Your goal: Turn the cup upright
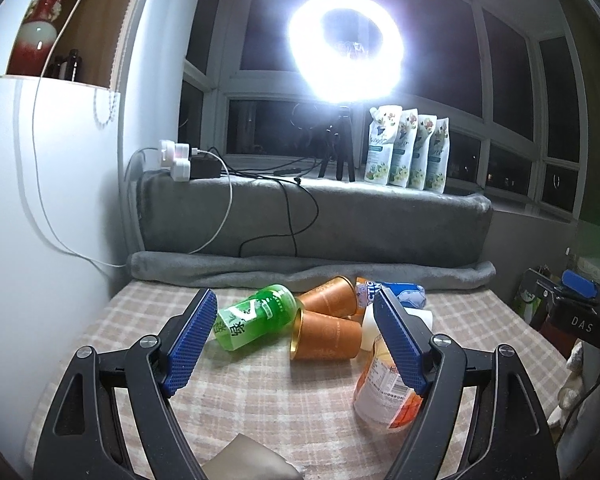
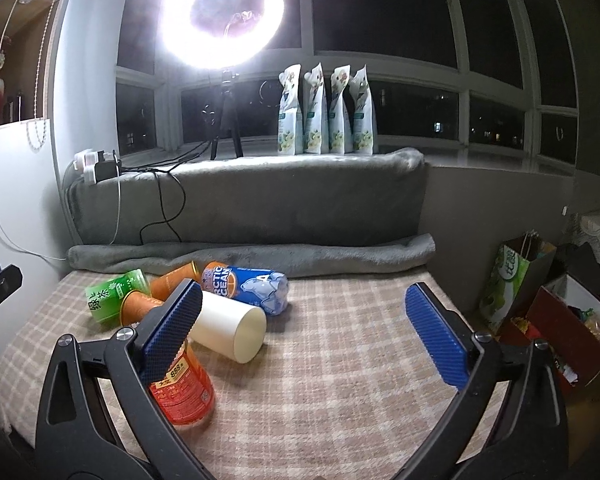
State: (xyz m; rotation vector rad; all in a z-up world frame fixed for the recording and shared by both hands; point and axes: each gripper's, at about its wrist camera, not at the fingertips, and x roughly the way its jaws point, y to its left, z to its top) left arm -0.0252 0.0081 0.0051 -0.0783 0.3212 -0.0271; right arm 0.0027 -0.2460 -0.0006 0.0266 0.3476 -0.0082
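Left tool low in the frame, blue pads spread wide, nothing held. Right tool likewise gaping and empty over the checked worktop. Nearest in the right wrist view, lower left: an orange-labelled bottle partly behind the left pad. Just beyond, a white cup on its side, mouth toward lower right. Behind, touching it, a blue Arctic Ocean can lying flat. Centre of the left wrist view: two copper cups on their sides, the near copper cup with its mouth to the left, the far copper cup behind it. Beside them on the left, a green tea bottle lying down. Farther back, a rolled grey blanket, then a glaring ring light at the top
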